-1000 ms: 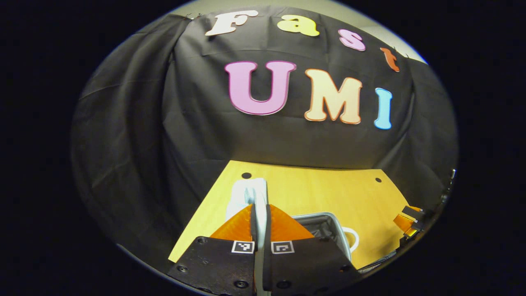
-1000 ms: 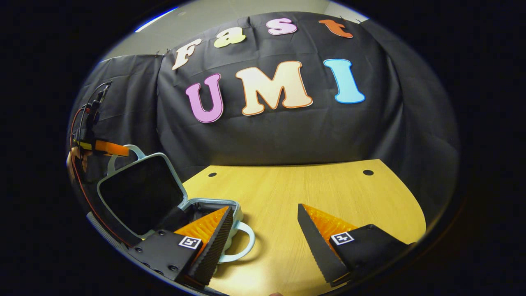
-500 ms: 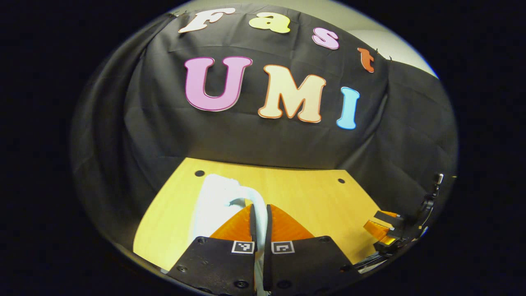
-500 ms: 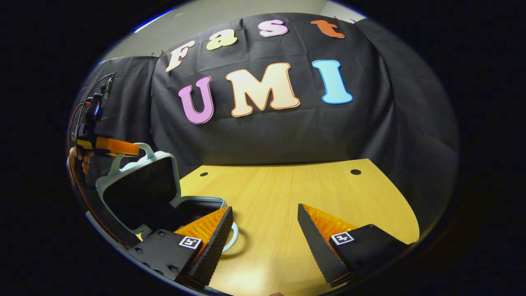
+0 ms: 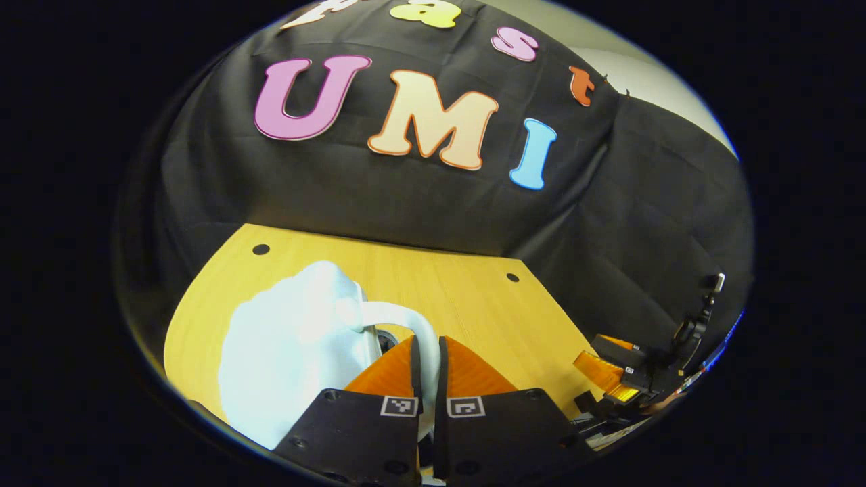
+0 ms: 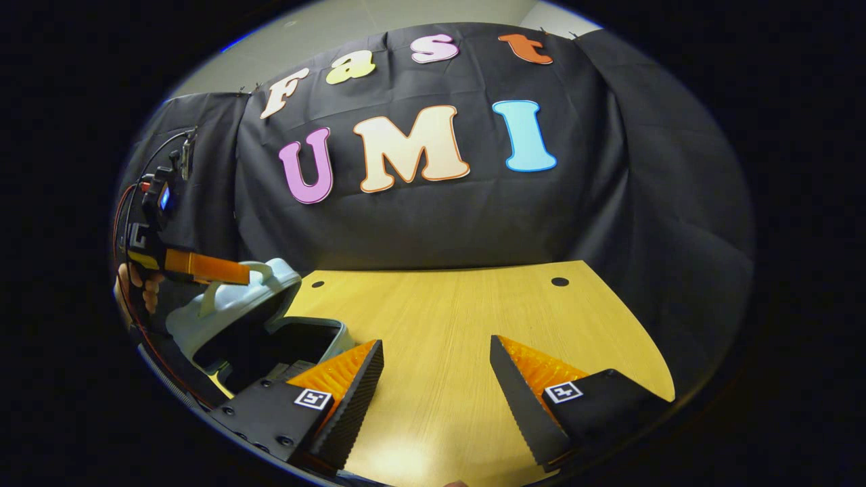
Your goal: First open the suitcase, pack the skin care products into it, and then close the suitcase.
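Jaws of the left gripper (image 5: 427, 352) are lying nearly together and are pinching the thin handle (image 5: 413, 323) of the suitcase lid (image 5: 291, 358), which is rising pale and rounded just ahead of them in the left gripper view. In the right gripper view that same gripper (image 6: 233, 272) is showing farther off at the left, with a hand (image 6: 139, 287) behind it, gripping the handle at the lid's top edge while the lid (image 6: 233, 304) is leaning over the suitcase base (image 6: 318, 335). Jaws of the right gripper (image 6: 436, 379) are standing wide apart and are holding nothing, hovering over bare table (image 6: 473, 318) just right of the suitcase.

Progress, as a judgement: the lid is sitting partway between upright and shut, with a dark gap showing below it, so the closing step appears to be under way and not yet finished. Whether the skin care products are already lying inside cannot be told; the interior is dark, and only a few pale shapes near the front rim are hinting at contents. No products are lying on the visible table.

Hidden or unclear: the suitcase's hinge and any latch are lying outside the visible area. In the left gripper view the base is masked by the lid and the gripper body, and the other gripper (image 5: 619, 375) is appearing small at the right edge.
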{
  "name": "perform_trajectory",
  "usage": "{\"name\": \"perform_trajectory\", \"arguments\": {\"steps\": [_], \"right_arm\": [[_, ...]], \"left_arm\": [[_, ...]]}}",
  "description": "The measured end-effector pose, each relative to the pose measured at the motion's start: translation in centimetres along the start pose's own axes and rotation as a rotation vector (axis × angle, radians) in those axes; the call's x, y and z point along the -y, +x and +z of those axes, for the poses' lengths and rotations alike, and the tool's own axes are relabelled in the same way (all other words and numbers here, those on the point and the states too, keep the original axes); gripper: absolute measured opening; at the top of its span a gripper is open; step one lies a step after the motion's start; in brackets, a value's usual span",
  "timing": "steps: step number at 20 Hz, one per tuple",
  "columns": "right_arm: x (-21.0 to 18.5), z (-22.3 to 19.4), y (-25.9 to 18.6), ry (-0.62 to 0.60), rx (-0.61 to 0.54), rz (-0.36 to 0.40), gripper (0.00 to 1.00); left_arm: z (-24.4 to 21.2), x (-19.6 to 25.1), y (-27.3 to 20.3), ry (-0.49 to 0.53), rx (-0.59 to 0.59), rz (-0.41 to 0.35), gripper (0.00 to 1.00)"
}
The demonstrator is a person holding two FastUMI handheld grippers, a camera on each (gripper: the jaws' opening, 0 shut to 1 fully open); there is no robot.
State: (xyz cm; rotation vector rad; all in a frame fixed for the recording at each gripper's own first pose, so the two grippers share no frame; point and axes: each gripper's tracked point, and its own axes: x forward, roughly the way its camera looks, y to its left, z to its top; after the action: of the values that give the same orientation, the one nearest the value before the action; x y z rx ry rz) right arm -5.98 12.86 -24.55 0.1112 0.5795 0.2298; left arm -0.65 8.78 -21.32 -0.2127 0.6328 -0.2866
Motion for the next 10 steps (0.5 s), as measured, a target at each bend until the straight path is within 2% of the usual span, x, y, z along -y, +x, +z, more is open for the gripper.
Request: {"name": "perform_trajectory", "arguments": {"steps": [4,10], "right_arm": [[1.1,-0.1,-0.2,0.005,0.000,-0.015,0.98],[2.1,0.1,-0.3,-0.007,0.002,-0.004,0.98]], "left_arm": [[-3.2,1.4,1.8,0.039,-0.061,-0.009,0.01],[-7.7,2.3,4.3,0.074,-0.139,0.019,0.01]]}}
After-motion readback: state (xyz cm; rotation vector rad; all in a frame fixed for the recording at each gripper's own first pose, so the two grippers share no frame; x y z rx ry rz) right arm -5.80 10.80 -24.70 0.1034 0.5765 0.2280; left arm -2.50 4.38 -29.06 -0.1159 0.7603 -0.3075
